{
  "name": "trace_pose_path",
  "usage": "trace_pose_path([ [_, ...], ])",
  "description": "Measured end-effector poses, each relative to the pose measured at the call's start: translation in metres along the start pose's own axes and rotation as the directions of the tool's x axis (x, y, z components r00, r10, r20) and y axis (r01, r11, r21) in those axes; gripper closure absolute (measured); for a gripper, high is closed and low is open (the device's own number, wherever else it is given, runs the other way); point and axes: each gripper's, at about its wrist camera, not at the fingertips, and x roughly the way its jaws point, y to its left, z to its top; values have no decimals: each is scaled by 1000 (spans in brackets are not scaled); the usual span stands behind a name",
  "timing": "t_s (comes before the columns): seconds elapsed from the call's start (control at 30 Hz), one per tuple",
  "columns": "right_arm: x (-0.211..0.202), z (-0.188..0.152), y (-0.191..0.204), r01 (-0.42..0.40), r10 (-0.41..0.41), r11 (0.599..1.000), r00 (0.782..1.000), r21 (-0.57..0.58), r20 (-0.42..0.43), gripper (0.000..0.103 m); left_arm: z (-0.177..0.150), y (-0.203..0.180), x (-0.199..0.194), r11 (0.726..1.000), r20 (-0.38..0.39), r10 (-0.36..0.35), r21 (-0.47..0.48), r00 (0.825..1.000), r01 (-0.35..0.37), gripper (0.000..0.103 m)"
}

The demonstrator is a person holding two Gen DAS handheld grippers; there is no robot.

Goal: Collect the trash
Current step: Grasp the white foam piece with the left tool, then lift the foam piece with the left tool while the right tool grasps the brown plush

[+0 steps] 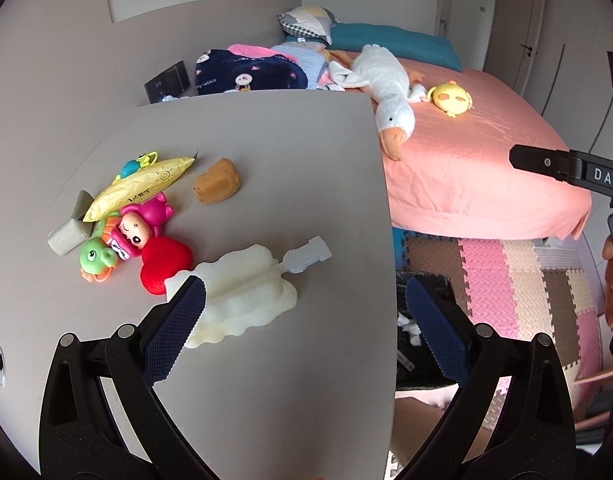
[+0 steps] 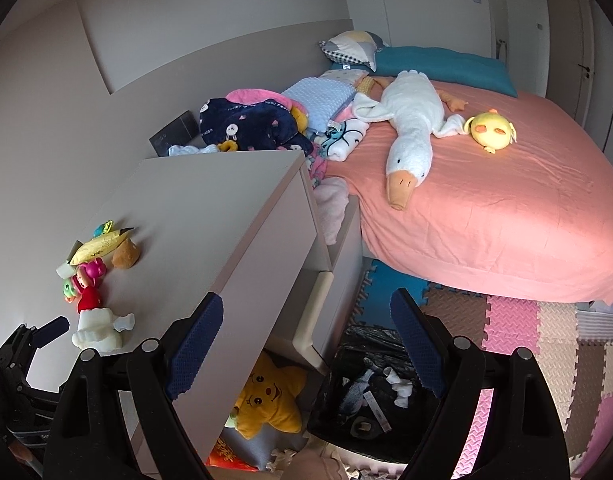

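Several toys [image 1: 134,236] crowd the foam scrap [image 1: 242,292]; left gripper [image 1: 302,332] gapes.

A child's bedroom at home: pink-sheeted bed [image 2: 486,208] with plush goose [image 2: 410,128], foam puzzle floor mats [image 2: 546,328]

Bedroom: pale walls [image 2: 186,8]; grey cabinet [image 2: 210,216] beside bed with coral sheet [image 2: 486,216]; foam puzzle-mat floor [image 2: 546,340]; white wardrobe doors [image 2: 566,40]; soft daylight.
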Motion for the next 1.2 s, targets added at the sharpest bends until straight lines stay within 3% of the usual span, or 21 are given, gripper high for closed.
trace_pose_path([
  [0.2,7,0,6,3,-3,1000,1000,-4,-15,17,-6,15,9,992,-46,-50,116,998,55,6],
  [0.43,10,3,10,4,-4,1000,1000,2,-16,17,0,33,25,978,-85,-105,173,991,118,7],
  [0.73,9,8,14,-2,2,1000,1000,-5,-9,17,9,51,53,979,-133,-26,199,991,52,37],
  [1.0,15,8,22,-19,18,1000,1000,-16,-22,17,16,67,58,995,-106,-47,80,993,56,70],
  [1.2,20,9,35,-45,44,998,999,-34,-31,17,15,68,41,999,-34,-23,26,999,24,77],
])
